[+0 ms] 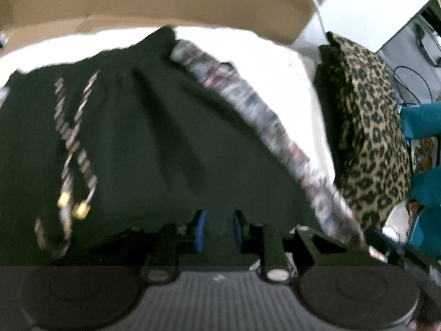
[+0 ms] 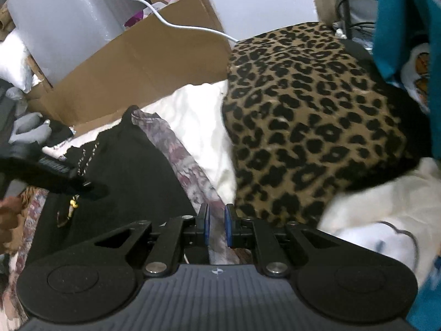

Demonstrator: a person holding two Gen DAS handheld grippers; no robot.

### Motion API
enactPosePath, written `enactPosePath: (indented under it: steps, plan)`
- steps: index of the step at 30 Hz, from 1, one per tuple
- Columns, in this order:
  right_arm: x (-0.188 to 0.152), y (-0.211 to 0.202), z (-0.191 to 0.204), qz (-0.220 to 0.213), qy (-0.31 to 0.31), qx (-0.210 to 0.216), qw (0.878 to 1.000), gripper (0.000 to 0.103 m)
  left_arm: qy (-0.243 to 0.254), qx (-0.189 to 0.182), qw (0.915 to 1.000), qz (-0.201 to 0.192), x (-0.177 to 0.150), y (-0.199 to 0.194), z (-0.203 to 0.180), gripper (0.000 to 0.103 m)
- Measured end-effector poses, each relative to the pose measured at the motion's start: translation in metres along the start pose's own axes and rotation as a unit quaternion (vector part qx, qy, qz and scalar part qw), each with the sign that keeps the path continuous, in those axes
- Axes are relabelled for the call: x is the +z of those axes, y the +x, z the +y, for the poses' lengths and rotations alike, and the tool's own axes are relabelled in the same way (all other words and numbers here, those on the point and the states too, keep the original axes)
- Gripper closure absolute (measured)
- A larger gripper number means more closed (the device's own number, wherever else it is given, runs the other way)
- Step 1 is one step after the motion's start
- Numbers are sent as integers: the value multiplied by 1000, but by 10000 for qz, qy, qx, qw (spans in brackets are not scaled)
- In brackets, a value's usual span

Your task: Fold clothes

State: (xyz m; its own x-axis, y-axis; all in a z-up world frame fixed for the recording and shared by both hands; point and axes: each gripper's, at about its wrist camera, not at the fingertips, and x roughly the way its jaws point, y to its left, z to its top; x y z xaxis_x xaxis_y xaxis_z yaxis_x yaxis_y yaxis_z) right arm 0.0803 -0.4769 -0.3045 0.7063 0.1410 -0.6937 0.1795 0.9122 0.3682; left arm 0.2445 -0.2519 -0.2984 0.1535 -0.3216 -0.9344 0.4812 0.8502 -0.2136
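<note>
Black shorts (image 1: 143, 138) with a striped drawstring (image 1: 71, 149) and a patterned side stripe (image 1: 248, 115) lie on a white sheet (image 1: 297, 82). My left gripper (image 1: 218, 230) is at their near edge, its blue pads shut on black cloth; this view is blurred. In the right wrist view the same black shorts (image 2: 132, 173) lie at the left. My right gripper (image 2: 217, 226) is shut on their patterned side stripe (image 2: 190, 171). The left gripper (image 2: 55, 176) shows there as a dark shape over the drawstring area.
A leopard-print cushion (image 2: 317, 121) sits close to the right of the shorts. Teal cloth (image 2: 402, 27) hangs at the far right. Flat cardboard (image 2: 137, 63) and a white cable (image 2: 187, 26) stand behind. A hand (image 2: 8, 218) is at the left edge.
</note>
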Motion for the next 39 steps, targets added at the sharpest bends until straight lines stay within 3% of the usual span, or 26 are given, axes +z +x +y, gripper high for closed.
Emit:
enactPosePath:
  steps: [4, 9, 15, 22, 31, 34, 39]
  plan:
    - [-1, 18, 5, -33, -98, 168, 9998, 92, 244, 10, 9995, -193, 28, 19, -16, 80]
    - [-11, 40, -11, -41, 324, 111, 9994, 90, 434, 46, 9985, -331, 56, 44, -25, 80]
    - [-19, 59, -20, 241, 480, 102, 9985, 93, 415, 88, 9976, -552, 71, 78, -20, 79]
    - [-24, 60, -16, 520, 300, 63, 9982, 97, 706, 120, 9960, -536, 71, 71, -22, 81]
    - [-5, 53, 4, -64, 155, 182, 9997, 98, 1223, 8, 9903, -657, 80, 65, -28, 82]
    - [1, 70, 11, -100, 193, 242, 9995, 98, 1485, -65, 9864, -699, 88, 76, -27, 82]
    - [-3, 87, 14, 170, 343, -5, 9993, 94, 1586, -196, 9852, -622, 99, 83, -24, 83]
